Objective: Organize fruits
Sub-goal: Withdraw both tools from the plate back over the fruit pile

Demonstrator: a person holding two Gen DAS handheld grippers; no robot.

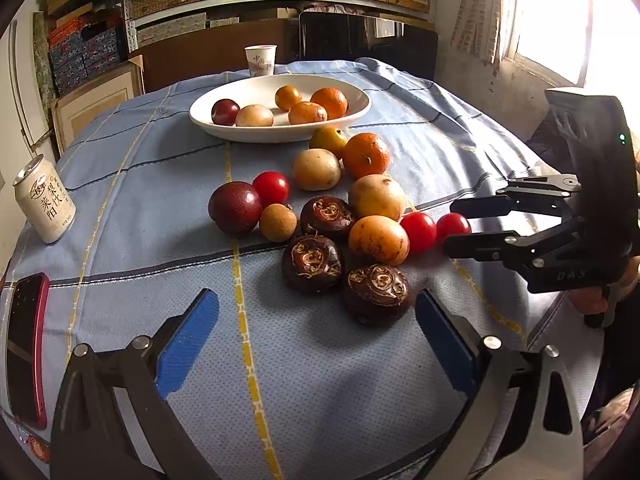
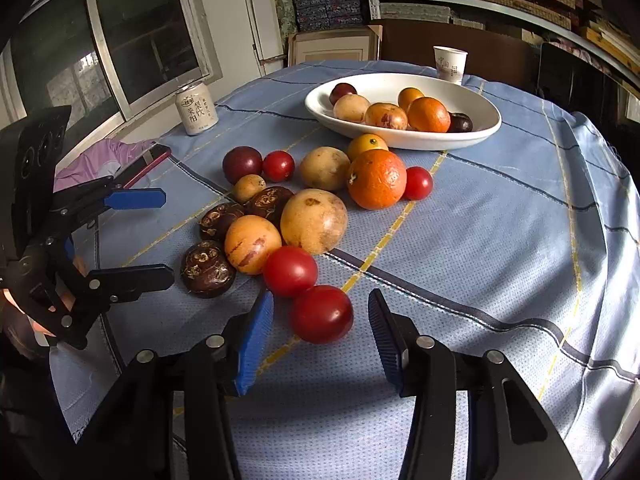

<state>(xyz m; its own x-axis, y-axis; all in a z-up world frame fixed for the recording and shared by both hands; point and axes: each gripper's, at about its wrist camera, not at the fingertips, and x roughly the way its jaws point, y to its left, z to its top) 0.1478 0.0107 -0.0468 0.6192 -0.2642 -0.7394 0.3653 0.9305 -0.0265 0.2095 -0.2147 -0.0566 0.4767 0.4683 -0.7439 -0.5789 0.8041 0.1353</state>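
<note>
A pile of loose fruit lies on the blue checked cloth: oranges (image 2: 376, 179), yellow passion fruits (image 2: 314, 221), red cherry tomatoes, a purple plum (image 1: 235, 207) and dark brown water chestnuts (image 1: 378, 291). Behind it a white oval dish (image 1: 280, 136) (image 2: 400, 144) holds several fruits. My right gripper (image 2: 320, 304) (image 1: 452, 227) straddles the nearest cherry tomato (image 2: 321, 314), with a gap showing on each side between pads and fruit. My left gripper (image 1: 316, 304) (image 2: 166, 237) stands open just short of the water chestnuts, with nothing between its blue pads.
A drink can (image 1: 44, 200) (image 2: 196, 110) stands near the table's edge. A paper cup (image 1: 260, 60) (image 2: 450, 63) sits behind the dish. A red-cased phone (image 1: 26, 352) (image 2: 148, 168) lies by the left gripper. Shelves of boxes line the back wall.
</note>
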